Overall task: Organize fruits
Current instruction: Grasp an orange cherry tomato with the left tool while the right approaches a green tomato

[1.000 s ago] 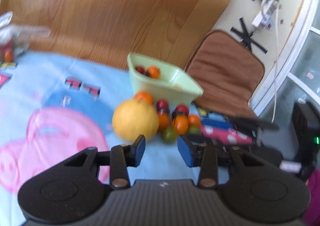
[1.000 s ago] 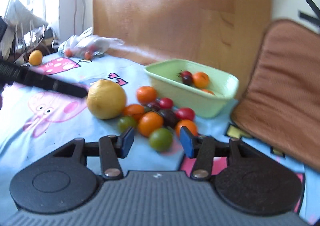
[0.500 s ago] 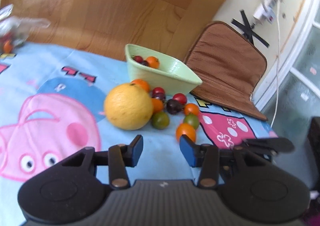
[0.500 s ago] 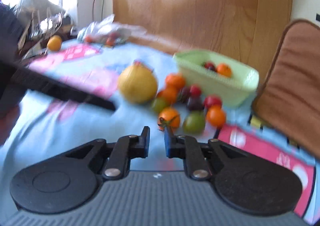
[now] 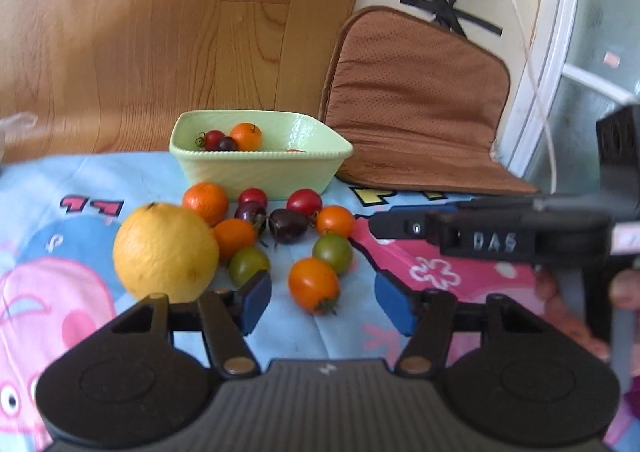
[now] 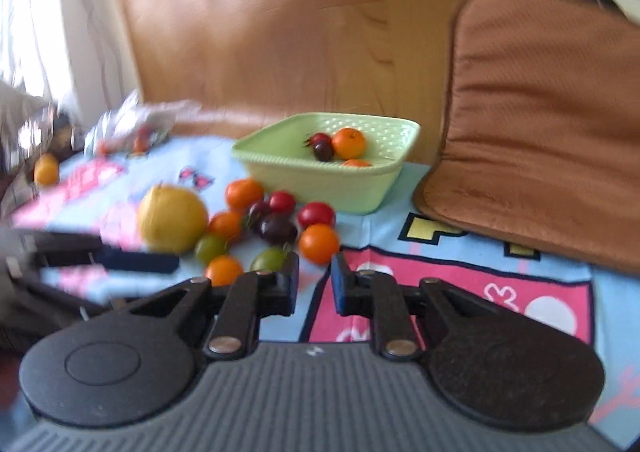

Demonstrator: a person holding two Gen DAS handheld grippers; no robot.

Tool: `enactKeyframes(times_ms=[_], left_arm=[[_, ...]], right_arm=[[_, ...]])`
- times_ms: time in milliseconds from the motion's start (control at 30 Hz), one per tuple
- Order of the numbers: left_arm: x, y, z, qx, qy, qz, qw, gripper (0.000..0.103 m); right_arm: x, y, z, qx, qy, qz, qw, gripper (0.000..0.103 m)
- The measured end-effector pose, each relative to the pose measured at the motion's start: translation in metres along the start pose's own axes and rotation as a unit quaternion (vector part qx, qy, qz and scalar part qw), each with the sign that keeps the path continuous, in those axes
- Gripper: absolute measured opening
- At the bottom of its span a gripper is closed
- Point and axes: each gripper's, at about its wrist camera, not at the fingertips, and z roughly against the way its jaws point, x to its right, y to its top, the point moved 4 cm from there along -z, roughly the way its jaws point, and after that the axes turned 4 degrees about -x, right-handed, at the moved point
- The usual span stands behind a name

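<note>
Two empty grippers, left gripper (image 5: pixel 323 302) opening around orange tomato (image 5: pixel 314 285) untouched, right gripper (image 6: pixel 315 284) nearly together.

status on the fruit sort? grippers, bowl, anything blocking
Left gripper fingers opening, empty, orange tomato just ahead. Right gripper near shut, empty. Green bowl holds few; most fruit loose beside big yellow fruit. Nothing blocking.

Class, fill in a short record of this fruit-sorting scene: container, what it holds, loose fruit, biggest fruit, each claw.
container: green basket
inside it: an orange fruit and dark red tomatoes
loose fruit: small tomatoes in front of the basket
biggest fruit: yellow citrus
left claw: opening, nothing gripped, orange tomato ahead
right claw: nearly shut, empty
</note>
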Motion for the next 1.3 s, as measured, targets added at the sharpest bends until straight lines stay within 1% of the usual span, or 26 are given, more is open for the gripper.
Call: enactKeyframes(times_ms=[67,133,167,200,233,300,367,433,467,500,600,700,767,800,900,967,1000,1033,1100,1167,1200,1233,1267,1300], left_arm=[[0.001,-0.001,-0.008,-0.003,0.011,-0.008,0.9999,0.053],[0.000,-0.004,-0.014,-0.012,0.010,-0.006,0.9999,0.039],[-0.002,-0.006,-0.017,-0.016,0.009,-0.005,0.9998,0.034],[-0.002,-0.007,-0.017,-0.008,0.013,-0.008,0.9998,0.032],[-0.002,-0.008,-0.017,-0.007,0.014,-0.009,0.9998,0.032],[-0.004,-0.009,-0.016,-0.006,0.011,-0.005,0.9999,0.032],[-0.006,-0.010,-0.014,-0.006,0.008,0.000,0.9999,0.031],[-0.005,-0.013,-0.009,-0.006,0.010,-0.001,0.9999,0.031],[-0.005,-0.015,-0.005,-0.005,0.009,-0.001,0.9999,0.031],[-0.005,-0.018,-0.002,-0.007,0.008,0.000,0.9999,0.031],[-0.003,-0.029,0.013,-0.007,0.011,0.000,0.9999,0.031],[-0.004,-0.042,0.031,-0.005,0.011,0.010,0.9999,0.031],[-0.006,-0.051,0.043,-0.002,0.015,0.015,0.9998,0.031],[-0.006,-0.055,0.050,0.001,0.019,0.016,0.9997,0.031],[-0.010,-0.066,0.065,0.008,0.026,0.017,0.9995,0.032],[-0.014,-0.073,0.069,0.008,0.027,0.025,0.9993,0.032],[-0.015,-0.075,0.071,0.013,0.026,0.030,0.9991,0.032],[-0.016,-0.077,0.073,0.015,0.027,0.032,0.9990,0.032],[-0.014,-0.080,0.075,0.020,0.032,0.025,0.9990,0.032],[-0.014,-0.081,0.077,0.022,0.034,0.023,0.9989,0.032],[-0.015,-0.082,0.078,0.023,0.036,0.025,0.9988,0.032],[-0.017,-0.083,0.080,0.024,0.037,0.029,0.9986,0.034],[-0.018,-0.084,0.081,0.025,0.038,0.033,0.9984,0.035],[-0.020,-0.086,0.082,0.026,0.038,0.038,0.9982,0.035]], right_arm=[[0.001,0.000,-0.003,-0.003,0.014,-0.020,1.000,0.021],[-0.001,-0.001,-0.008,-0.010,0.028,-0.028,0.999,0.022],[-0.002,-0.002,-0.010,-0.013,0.034,-0.032,0.999,0.023],[-0.004,-0.002,-0.012,-0.018,0.038,-0.035,0.998,0.026],[-0.004,-0.002,-0.015,-0.019,0.044,-0.038,0.998,0.032],[-0.005,-0.003,-0.020,-0.023,0.048,-0.043,0.998,0.040],[-0.006,-0.002,-0.023,-0.026,0.054,-0.043,0.997,0.040],[-0.009,-0.004,-0.022,-0.030,0.058,-0.040,0.997,0.038],[-0.010,-0.005,-0.022,-0.035,0.063,-0.039,0.997,0.035],[-0.012,-0.006,-0.020,-0.043,0.076,-0.043,0.995,0.025],[-0.023,-0.011,-0.010,-0.048,0.062,-0.030,0.996,0.024],[-0.035,-0.021,0.009,-0.038,0.067,-0.023,0.997,0.022],[-0.046,-0.030,0.026,-0.023,0.057,-0.009,0.998,0.011],[-0.051,-0.035,0.034,-0.018,0.051,-0.004,0.999,0.009],[-0.063,-0.053,0.053,-0.012,0.038,0.016,0.999,0.009],[-0.068,-0.063,0.057,-0.014,0.018,0.035,0.999,0.010],[-0.069,-0.067,0.057,-0.014,0.008,0.040,0.999,0.013],[-0.070,-0.070,0.057,-0.013,-0.003,0.043,0.999,0.013],[-0.072,-0.072,0.056,-0.012,-0.019,0.050,0.998,0.016],[-0.078,-0.071,0.055,-0.004,-0.022,0.055,0.998,0.028],[-0.082,-0.069,0.053,0.001,-0.020,0.060,0.998,0.041],[-0.088,-0.069,0.051,0.007,-0.018,0.071,0.997,0.048],[-0.094,-0.067,0.047,0.013,-0.019,0.085,0.996,0.054],[-0.099,-0.065,0.041,0.015,-0.024,0.102,0.994,0.054]])
